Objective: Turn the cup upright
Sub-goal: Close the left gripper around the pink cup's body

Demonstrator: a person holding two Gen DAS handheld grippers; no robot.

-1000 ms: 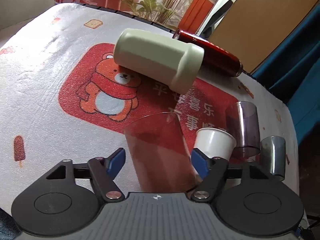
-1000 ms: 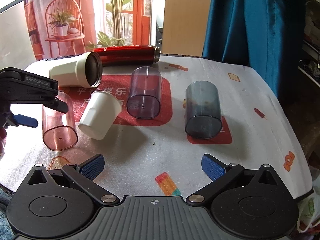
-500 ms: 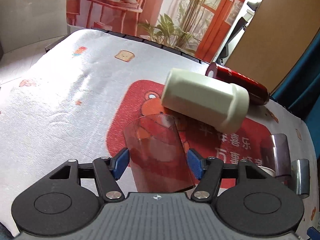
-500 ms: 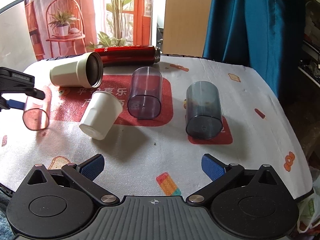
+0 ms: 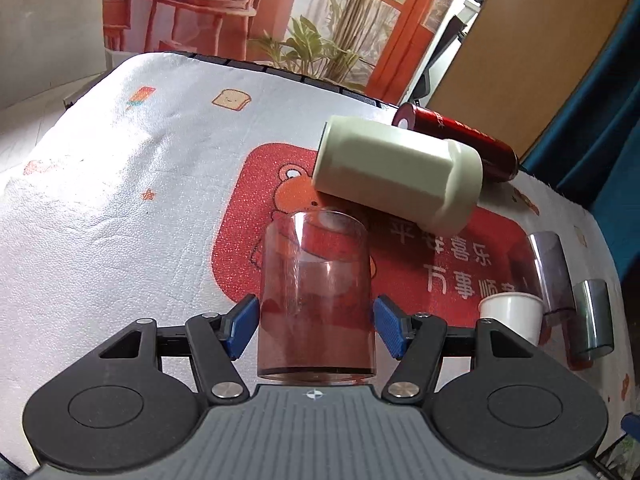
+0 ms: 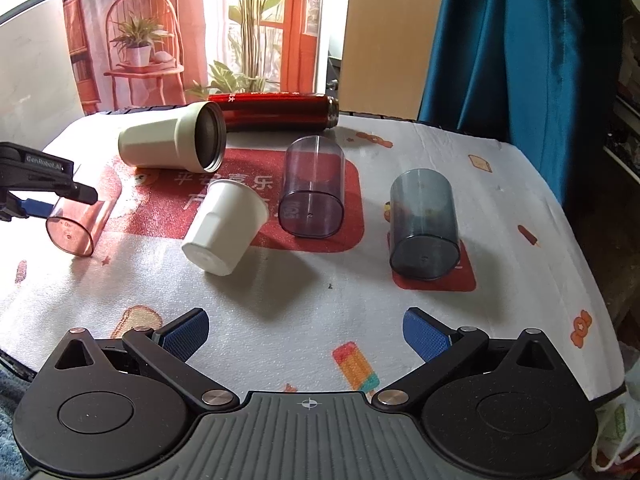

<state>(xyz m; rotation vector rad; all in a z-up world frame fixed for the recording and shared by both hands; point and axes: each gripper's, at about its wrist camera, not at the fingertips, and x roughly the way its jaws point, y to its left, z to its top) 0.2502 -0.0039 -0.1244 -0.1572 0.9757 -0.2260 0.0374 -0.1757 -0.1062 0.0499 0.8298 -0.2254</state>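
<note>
My left gripper (image 5: pixel 314 330) is shut on a clear red plastic cup (image 5: pixel 316 300), its blue pads pressed on both sides. In the right wrist view the same red cup (image 6: pixel 78 220) hangs tilted above the cloth at the far left, its closed base toward the camera and low, held by the left gripper (image 6: pixel 28 204). My right gripper (image 6: pixel 306 334) is open and empty, low over the near edge of the table.
On the printed cloth (image 6: pixel 320 280) lie a cream mug (image 6: pixel 172 144), a red flask (image 6: pixel 276 112), a white paper cup (image 6: pixel 224 232), a clear purple cup (image 6: pixel 312 188) and a grey-blue cup (image 6: pixel 424 224). A blue curtain (image 6: pixel 520 60) hangs at the right.
My left gripper has lifted the red cup off the cloth and turned it, from lying beside the white cup to tilted in the air further left. The right gripper has not moved.
</note>
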